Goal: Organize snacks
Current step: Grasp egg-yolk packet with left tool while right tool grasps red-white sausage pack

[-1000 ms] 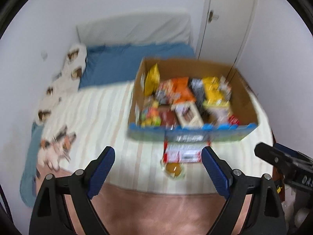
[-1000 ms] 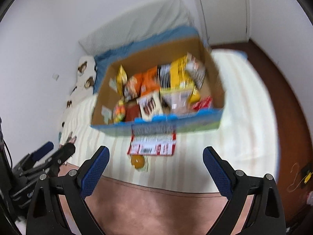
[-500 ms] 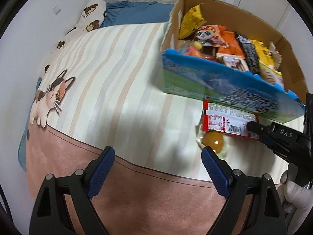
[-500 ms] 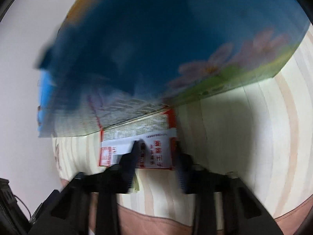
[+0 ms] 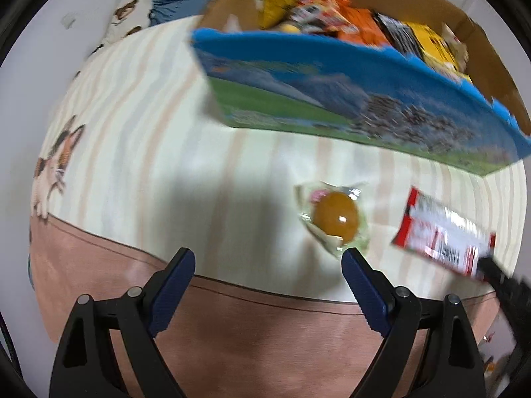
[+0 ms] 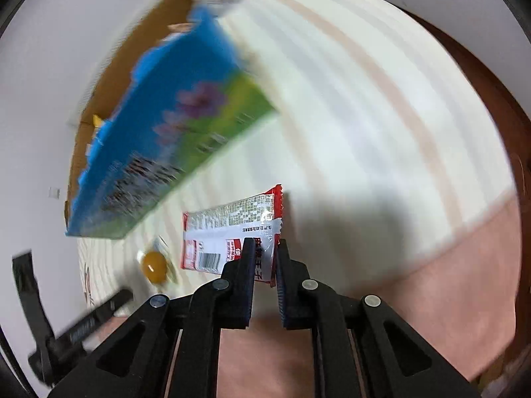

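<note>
Left wrist: cardboard box point(image 5: 478, 49) packed with snack bags; left hand-held gripper point(image 5: 268, 262) spread, empty; right hand-held gripper point(image 6: 264, 248) clenched on red-white packet point(image 6: 232, 229)

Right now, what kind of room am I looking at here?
Most likely a bedroom. The work surface is a bed with a striped bedspread, a bear-print pillow lies at its far end, and a cardboard box full of snack packets sits on top.
</note>
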Available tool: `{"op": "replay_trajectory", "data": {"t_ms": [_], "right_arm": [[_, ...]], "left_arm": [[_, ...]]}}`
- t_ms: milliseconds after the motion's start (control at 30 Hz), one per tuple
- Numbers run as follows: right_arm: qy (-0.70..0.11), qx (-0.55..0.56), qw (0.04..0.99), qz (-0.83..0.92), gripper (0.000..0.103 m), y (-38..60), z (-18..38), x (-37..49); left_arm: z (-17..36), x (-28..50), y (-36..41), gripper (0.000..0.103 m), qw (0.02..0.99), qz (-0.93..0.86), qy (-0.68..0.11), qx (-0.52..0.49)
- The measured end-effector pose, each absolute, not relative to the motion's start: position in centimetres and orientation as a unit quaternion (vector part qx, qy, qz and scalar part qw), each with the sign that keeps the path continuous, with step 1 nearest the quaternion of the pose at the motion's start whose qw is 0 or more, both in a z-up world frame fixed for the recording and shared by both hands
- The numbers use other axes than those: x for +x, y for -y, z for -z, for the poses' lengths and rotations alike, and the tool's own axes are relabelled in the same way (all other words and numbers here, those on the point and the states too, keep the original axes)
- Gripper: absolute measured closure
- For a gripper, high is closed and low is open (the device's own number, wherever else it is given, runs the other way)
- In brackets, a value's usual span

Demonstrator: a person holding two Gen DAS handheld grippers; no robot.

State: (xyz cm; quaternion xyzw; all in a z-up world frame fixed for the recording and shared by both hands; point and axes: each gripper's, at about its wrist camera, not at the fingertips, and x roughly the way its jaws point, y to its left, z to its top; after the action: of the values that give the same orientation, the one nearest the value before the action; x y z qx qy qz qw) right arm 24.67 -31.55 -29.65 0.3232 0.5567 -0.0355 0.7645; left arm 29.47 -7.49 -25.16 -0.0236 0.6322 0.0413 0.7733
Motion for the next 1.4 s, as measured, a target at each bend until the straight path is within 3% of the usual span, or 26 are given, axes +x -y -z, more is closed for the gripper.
{"op": "replay_trajectory", "data": {"t_ms": [133, 167, 200, 267, 467, 567, 700, 767, 900, 1067, 1200, 1300, 1367, 1400], "right_arm": [[-0.627, 0.328, 0.706, 0.017, 0.083, 31.4, 31.9, 22.1], [-0.648, 0.309, 0.696, 0.007, 0.063, 31.1, 32.1, 22.0], [-0.660, 0.288, 0.694, -0.001, 0.036, 30.7, 31.9, 21.8], [-0.658, 0.225, 0.718, -0.028, 0.020, 29.8, 30.0, 22.5], [-0.658, -0.080, 0.740, -0.111, 0.020, 24.0, 27.8, 29.2], [-0.675, -0.168, 0.704, -0.141, 0.020, 20.5, 30.4, 31.9], [-0.694, -0.208, 0.668, -0.170, 0.020, 17.6, 33.7, 33.3], [-0.692, -0.209, 0.672, -0.163, 0.020, 17.2, 34.3, 33.5], [-0.695, -0.114, 0.702, -0.105, 0.036, 19.8, 33.7, 34.0], [-0.690, 0.068, 0.720, -0.032, 0.035, 24.8, 32.9, 33.6], [-0.701, 0.145, 0.698, -0.023, 0.033, 27.2, 33.2, 33.5], [-0.702, 0.118, 0.701, -0.035, 0.031, 26.8, 32.4, 34.4], [-0.703, 0.076, 0.706, -0.039, 0.030, 26.0, 32.3, 35.2], [-0.704, 0.059, 0.706, -0.041, 0.029, 25.5, 32.4, 35.5]], "left_arm": [[25.8, 29.9, 9.2, 0.012, 0.770, -0.026, -0.638, -0.013], [25.9, 30.0, 9.4, 0.012, 0.769, -0.023, -0.639, -0.010], [26.0, 30.1, 9.6, 0.012, 0.768, -0.023, -0.640, -0.007], [26.0, 30.2, 9.7, 0.012, 0.768, -0.022, -0.640, -0.002], [26.7, 30.3, 8.2, 0.012, 0.764, -0.037, -0.645, 0.004], [27.1, 29.9, 7.6, 0.012, 0.761, -0.045, -0.647, 0.005], [27.4, 29.5, 6.4, 0.013, 0.759, -0.052, -0.650, 0.002], [27.4, 29.6, 5.7, 0.013, 0.759, -0.054, -0.649, -0.007], [27.1, 31.0, 4.5, 0.013, 0.758, -0.042, -0.650, -0.041], [27.7, 34.4, 5.3, 0.013, 0.739, -0.010, -0.665, -0.101], [30.0, 36.9, 6.9, 0.013, 0.718, 0.018, -0.689, -0.094], [30.6, 37.7, 8.1, 0.026, 0.728, 0.025, -0.682, -0.058], [30.6, 37.8, 8.8, 0.045, 0.736, 0.031, -0.676, -0.024], [30.5, 37.7, 9.1, 0.045, 0.738, 0.034, -0.674, -0.016]]}}
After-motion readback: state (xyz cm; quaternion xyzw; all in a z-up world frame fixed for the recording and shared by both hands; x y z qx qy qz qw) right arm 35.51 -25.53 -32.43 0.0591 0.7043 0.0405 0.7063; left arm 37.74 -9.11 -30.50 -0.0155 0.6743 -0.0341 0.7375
